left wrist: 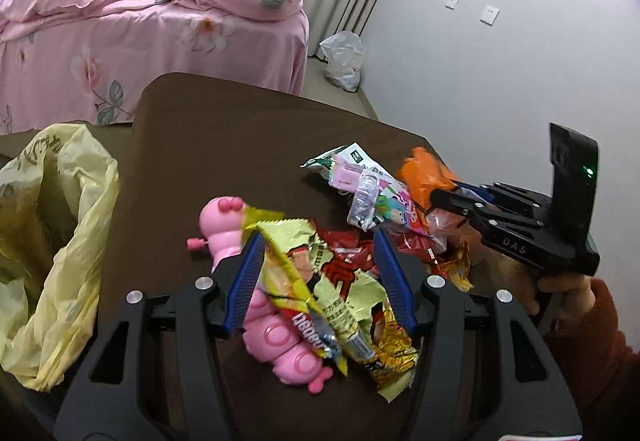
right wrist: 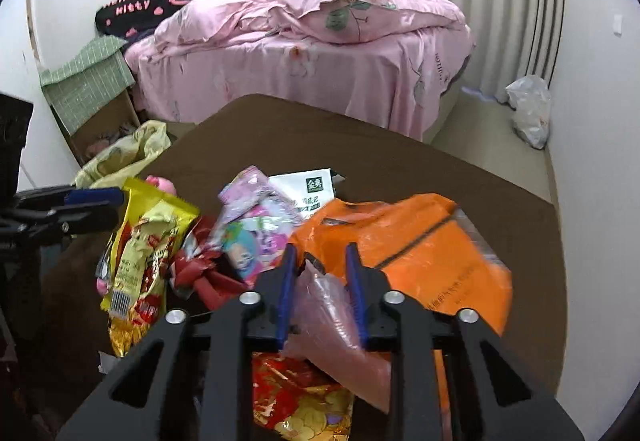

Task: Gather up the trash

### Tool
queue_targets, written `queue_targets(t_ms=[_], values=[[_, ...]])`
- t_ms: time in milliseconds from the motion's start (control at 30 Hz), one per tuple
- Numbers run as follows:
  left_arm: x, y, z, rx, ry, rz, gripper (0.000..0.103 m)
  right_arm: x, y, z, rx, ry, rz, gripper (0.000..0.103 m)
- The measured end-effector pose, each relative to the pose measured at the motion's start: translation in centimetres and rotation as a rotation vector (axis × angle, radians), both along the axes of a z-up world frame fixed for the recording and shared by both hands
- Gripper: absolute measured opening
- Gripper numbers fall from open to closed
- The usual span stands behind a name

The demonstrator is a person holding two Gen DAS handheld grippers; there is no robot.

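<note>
- Several snack wrappers lie heaped on the brown table (left wrist: 248, 129): a yellow wrapper (left wrist: 320, 281), a red wrapper (right wrist: 204, 273), a cartoon-printed packet (right wrist: 256, 233), a white-and-green packet (left wrist: 352, 157), a gold-and-red foil wrapper (right wrist: 304, 401) and an orange plastic bag (right wrist: 420, 241).
- Left gripper (left wrist: 318, 283): jaws wide apart, straddling the yellow wrapper; pads not pressing on it.
- Pink caterpillar toy (left wrist: 228, 225) lies under the yellow wrapper, partly covered.
- Right gripper (right wrist: 322, 289): jaws narrowed, with a pink translucent plastic piece (right wrist: 332, 317) between the blue pads (right wrist: 286, 281); whether both pads press on it, cannot tell. Orange bag just beyond its tips.
- Yellow trash bag (left wrist: 52, 241) stands open beside the table's left edge.
- Background: bed with pink floral bedding (left wrist: 140, 21), white plastic bag (left wrist: 344, 61) on the floor by the wall, cardboard box (right wrist: 100, 109) with a green checked cloth.
</note>
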State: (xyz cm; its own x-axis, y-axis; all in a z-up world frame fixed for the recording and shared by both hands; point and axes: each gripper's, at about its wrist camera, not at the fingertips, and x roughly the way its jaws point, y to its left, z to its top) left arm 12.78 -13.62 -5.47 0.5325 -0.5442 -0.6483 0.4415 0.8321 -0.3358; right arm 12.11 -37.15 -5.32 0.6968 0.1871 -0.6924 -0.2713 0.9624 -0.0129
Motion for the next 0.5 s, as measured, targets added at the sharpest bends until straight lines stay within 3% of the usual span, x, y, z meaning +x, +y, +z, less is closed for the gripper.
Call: queue_targets(t_ms=[67,300,500], values=[[-0.4,0.4,-0.1,-0.004,-0.003,0.007,0.054,-1.2,0.5,0.7,-0.031,-0.029,0.013,0.014],[-2.2,1.3,0.7,-0.036,-0.010,0.000,0.054,-8.0,0.8,5.3,-0.013,-0.138,0.020,0.013],[-4.9,-0.3,0.9,-0.027,-0.027,-0.119,0.054,-12.7,1.2,4.6,-0.043,-0.115,0.019,0.013]])
